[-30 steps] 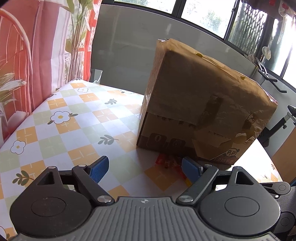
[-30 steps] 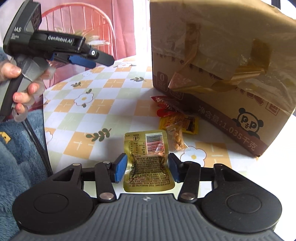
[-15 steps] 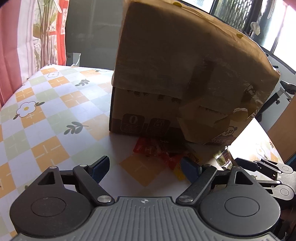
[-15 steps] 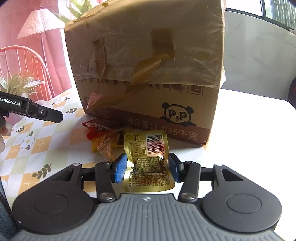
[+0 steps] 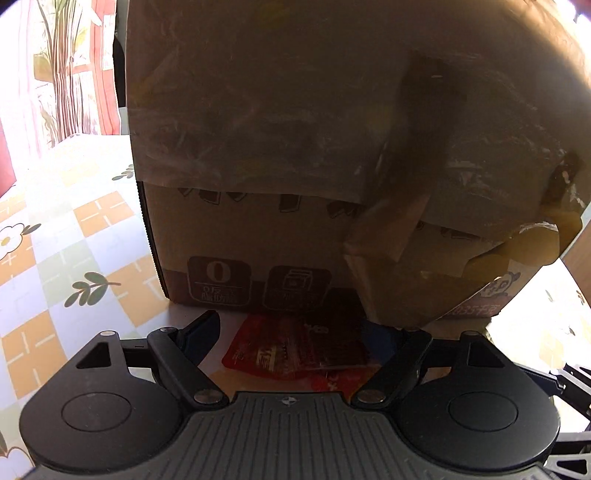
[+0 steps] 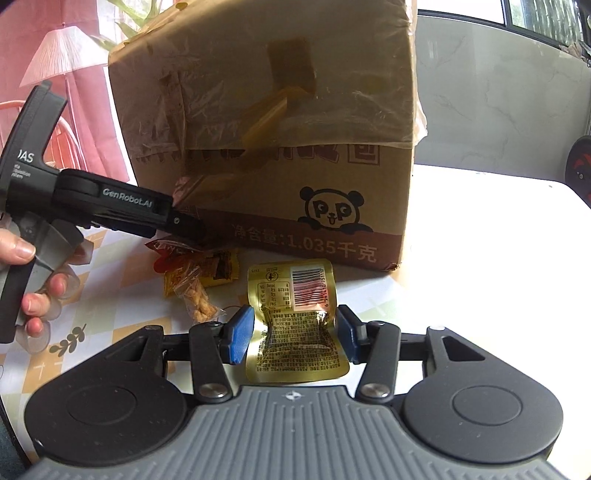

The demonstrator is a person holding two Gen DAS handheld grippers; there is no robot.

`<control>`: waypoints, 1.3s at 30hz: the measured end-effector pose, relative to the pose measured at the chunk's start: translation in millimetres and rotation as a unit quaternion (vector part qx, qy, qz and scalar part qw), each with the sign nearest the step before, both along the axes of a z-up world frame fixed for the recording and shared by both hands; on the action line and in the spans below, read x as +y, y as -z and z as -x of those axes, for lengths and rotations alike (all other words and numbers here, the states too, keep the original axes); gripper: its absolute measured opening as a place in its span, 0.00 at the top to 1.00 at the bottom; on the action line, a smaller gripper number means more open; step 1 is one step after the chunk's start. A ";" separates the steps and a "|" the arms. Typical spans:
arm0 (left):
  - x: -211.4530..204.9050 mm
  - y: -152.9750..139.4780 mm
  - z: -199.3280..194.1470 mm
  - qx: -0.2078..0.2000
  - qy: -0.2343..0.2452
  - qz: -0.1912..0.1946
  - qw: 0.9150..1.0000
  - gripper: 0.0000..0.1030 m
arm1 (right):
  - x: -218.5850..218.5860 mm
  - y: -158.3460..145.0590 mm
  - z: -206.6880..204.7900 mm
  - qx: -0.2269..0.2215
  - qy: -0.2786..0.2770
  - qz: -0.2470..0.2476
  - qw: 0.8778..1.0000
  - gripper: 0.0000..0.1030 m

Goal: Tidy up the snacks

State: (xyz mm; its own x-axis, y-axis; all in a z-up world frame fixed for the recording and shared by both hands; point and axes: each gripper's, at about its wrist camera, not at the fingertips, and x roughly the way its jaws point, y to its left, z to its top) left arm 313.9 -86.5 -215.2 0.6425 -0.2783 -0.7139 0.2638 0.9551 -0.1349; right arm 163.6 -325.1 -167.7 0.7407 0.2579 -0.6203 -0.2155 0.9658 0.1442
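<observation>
Sunlit room w/ checked floral tablecloth (image 5: 88,258), red-pink curtain (image 6: 85,122), grey marble-look wall (image 6: 498,92), window (image 6: 546,18).

A cardboard box (image 6: 273,147) stands on the tabletop (image 6: 480,236), far from both cameras; at its near base lies a small heap of snack packets (image 6: 195,269), touching or just beside the box wall; in the right wrist view a foil pouch (image 6: 295,317) sits right of that heap, pinched at its sides between the pads of the right gripper (image 6: 293,334); the left gripper (image 5: 295,338) comes in from the left, held by a hand (image 6: 33,280), its fingers wide on either side of a packet (image 5: 295,350) in the heap, apparently not touching it, though the view is dark; a chair (image 6: 64,136) stands far left, behind the tabletop.
</observation>
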 end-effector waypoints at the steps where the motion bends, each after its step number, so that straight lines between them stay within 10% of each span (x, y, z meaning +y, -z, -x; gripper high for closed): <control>1: -1.3 1.9 -2.1 0.002 -0.001 0.000 1.000 0.18 | 0.5 0.0 0.0 0.000 -0.002 0.001 1.000 0.51; 11: 12.3 8.4 14.0 -0.012 0.013 0.001 1.000 0.55 | -4.9 -0.2 1.6 0.001 -0.003 -0.009 1.000 0.51; 31: 78.6 10.4 33.4 -0.001 -0.055 -0.010 0.998 0.45 | -6.4 -0.4 1.0 0.002 -0.003 -0.013 1.000 0.51; 39: 69.1 -1.0 55.2 -0.039 -0.001 -0.005 0.999 0.44 | -6.5 -0.2 1.1 0.002 -0.004 -0.013 1.000 0.51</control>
